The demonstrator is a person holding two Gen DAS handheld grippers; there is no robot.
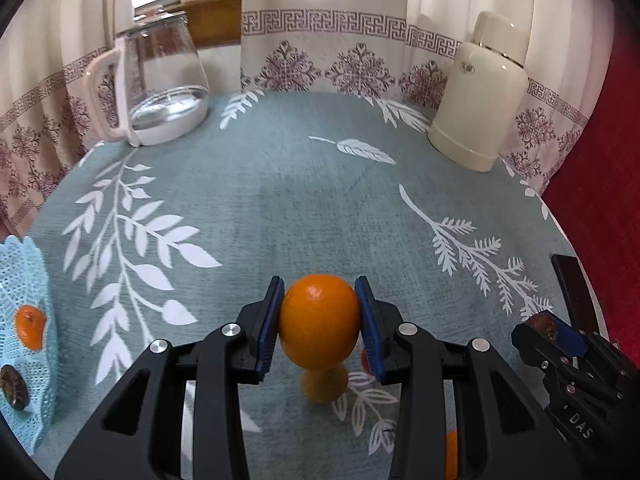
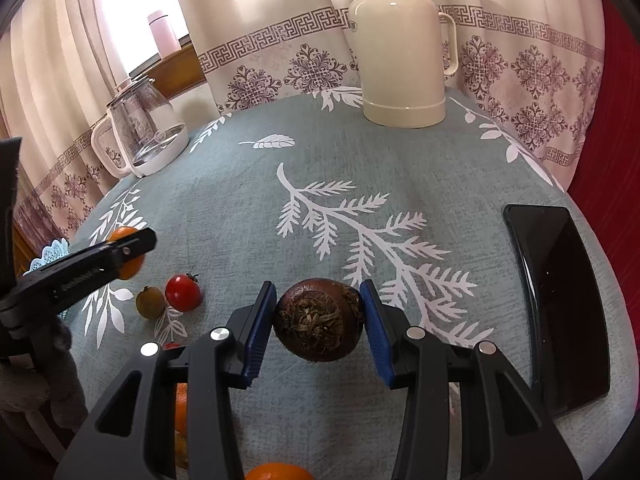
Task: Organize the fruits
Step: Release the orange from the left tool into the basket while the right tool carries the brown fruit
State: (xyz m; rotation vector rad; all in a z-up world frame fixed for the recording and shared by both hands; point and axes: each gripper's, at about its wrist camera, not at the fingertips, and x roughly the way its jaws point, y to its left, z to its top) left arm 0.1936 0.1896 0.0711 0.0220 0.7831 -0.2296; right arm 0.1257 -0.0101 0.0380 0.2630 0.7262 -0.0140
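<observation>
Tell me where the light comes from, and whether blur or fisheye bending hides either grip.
Left wrist view: daylight from the window behind the glass kettle; the orange in the left gripper is sharp, with its shadow on the cloth below. Right wrist view: bright window upper left; the brown fruit in the right gripper is sharp; edges bend.

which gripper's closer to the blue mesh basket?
Left. The left gripper, holding an orange, is just right of the basket; the right gripper sits farther right, beyond it.

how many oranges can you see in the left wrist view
2 whole: one orange clamped in the left gripper, another orange inside the blue basket. An orange sliver at the bottom may be a third.
</observation>
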